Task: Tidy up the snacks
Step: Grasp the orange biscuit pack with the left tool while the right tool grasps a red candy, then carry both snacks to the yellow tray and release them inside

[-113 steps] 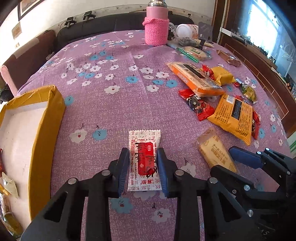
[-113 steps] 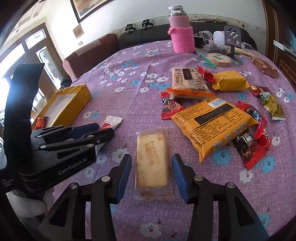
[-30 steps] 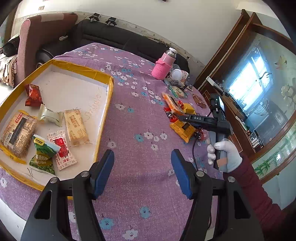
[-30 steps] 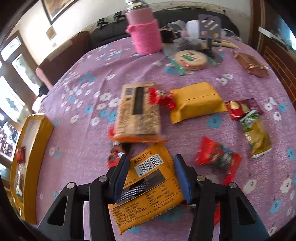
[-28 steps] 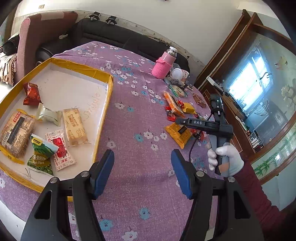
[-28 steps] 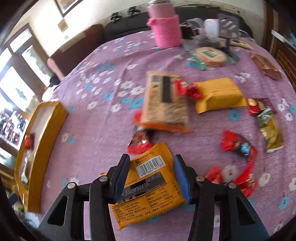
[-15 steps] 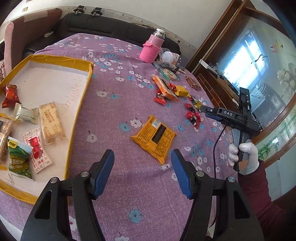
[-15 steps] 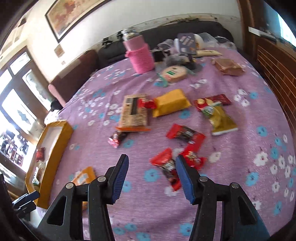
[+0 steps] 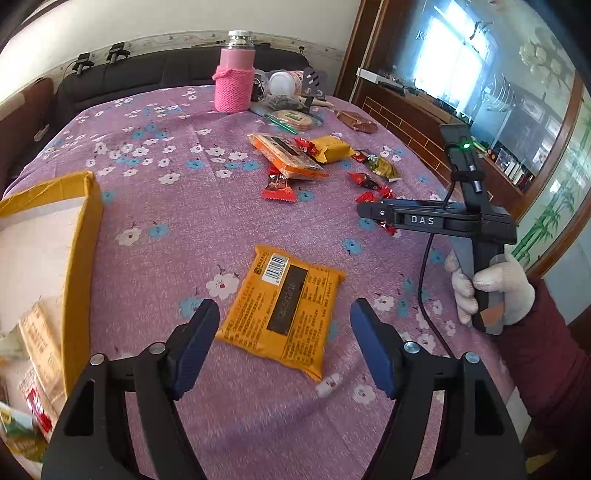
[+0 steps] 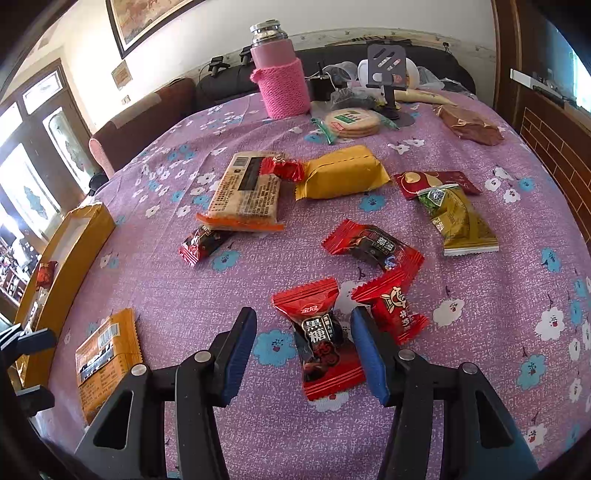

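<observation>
With its jaws opening and nothing pinched, the left hand-held gripper (image 9: 284,343) framed the orange packet (image 9: 282,308) lying flat on the counter (image 9: 177,206), while the spread right hand-held gripper (image 10: 303,350) straddled the red candy (image 10: 321,339), whose slick wrapper could slip sideways.

A: Look at the room here. A pale wall (image 10: 369,22) runs across the back, with a framed picture (image 10: 147,18) hanging high on the left.

B: And a dark sofa (image 9: 147,77) sits right along that wall, behind the worktop (image 9: 184,206) with its purple flowered cloth.

A: On the left there's a reddish-brown armchair (image 10: 144,122), then tall glazed doors (image 10: 55,147) blazing with daylight.

B: The right side is all dark wood framing (image 9: 362,51), a brick-patterned low cabinet (image 9: 406,129) and big glass panels (image 9: 480,66), a bright window glowing through them.
</observation>
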`<state>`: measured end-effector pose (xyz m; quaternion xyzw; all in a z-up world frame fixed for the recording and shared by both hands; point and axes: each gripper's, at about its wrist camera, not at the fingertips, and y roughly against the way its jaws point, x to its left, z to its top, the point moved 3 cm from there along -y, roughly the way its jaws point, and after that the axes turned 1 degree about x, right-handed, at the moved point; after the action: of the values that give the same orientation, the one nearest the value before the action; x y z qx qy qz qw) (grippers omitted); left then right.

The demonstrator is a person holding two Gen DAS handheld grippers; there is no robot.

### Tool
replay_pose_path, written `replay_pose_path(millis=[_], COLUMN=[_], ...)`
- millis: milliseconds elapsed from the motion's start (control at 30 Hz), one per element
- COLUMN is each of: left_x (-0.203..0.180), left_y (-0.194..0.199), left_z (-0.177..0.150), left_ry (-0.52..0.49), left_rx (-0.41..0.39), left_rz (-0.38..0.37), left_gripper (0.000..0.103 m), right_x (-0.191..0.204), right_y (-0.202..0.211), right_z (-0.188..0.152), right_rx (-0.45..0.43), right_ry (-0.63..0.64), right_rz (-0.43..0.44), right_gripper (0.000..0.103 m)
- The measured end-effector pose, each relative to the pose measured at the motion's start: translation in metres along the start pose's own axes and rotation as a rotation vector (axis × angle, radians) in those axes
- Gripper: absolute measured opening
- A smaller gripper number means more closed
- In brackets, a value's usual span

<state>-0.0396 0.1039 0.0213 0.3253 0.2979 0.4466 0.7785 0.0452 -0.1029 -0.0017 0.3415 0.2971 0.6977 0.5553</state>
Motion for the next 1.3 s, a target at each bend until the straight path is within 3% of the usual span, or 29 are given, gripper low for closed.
replay_pose_path(millis=[167,233,367,467,533,633,900,1000,1100,1300], left_x=[-0.006,-0.011,-0.022,-0.021,-0.019,-0.018,-0.006,0.015,0.049,0.136], left_y=[-0.036,-0.044,-0.057,-0.058,-0.057,-0.054,0.003,0.037,0.074,0.133], left_z=[0.006,0.006,0.002,0.003,0.005,0.005,0.004,0.003,0.000,-0.013], left_ry=[-0.065,-0.101,-0.182,-0.156,-0.128,-0.093,0.054,0.119,0.197,0.339], left_rx=[0.072,0.095,0.132,0.130,0.124,0.098,-0.036,-0.093,-0.153,-0.216], left_rz=[0.011,0.037,0.122,0.110,0.130,0.162,0.125,0.136,0.179,0.362], left_gripper=[0.073,0.075,0.076,0.075,0.070,0.069,0.070,0.070,0.070,0.070], right_x=[0.002,0.001,-0.003,-0.005,-0.004,-0.008,-0.013,0.002,0.032,0.121], right_y=[-0.001,0.000,0.001,0.001,0.002,0.004,0.015,0.030,0.050,0.081], right_z=[-0.001,-0.001,-0.002,-0.003,-0.003,-0.003,-0.003,-0.002,0.007,0.043], right_rx=[-0.005,-0.009,-0.014,-0.020,-0.022,-0.034,-0.072,-0.087,-0.101,-0.125], right_ry=[0.012,0.007,-0.017,-0.026,-0.026,-0.044,-0.093,-0.101,-0.078,0.012], right_rz=[-0.005,0.004,0.026,0.028,0.026,0.013,0.004,0.062,0.138,0.305], right_gripper=[0.053,0.039,0.027,0.025,0.025,0.025,0.025,0.025,0.024,0.024])
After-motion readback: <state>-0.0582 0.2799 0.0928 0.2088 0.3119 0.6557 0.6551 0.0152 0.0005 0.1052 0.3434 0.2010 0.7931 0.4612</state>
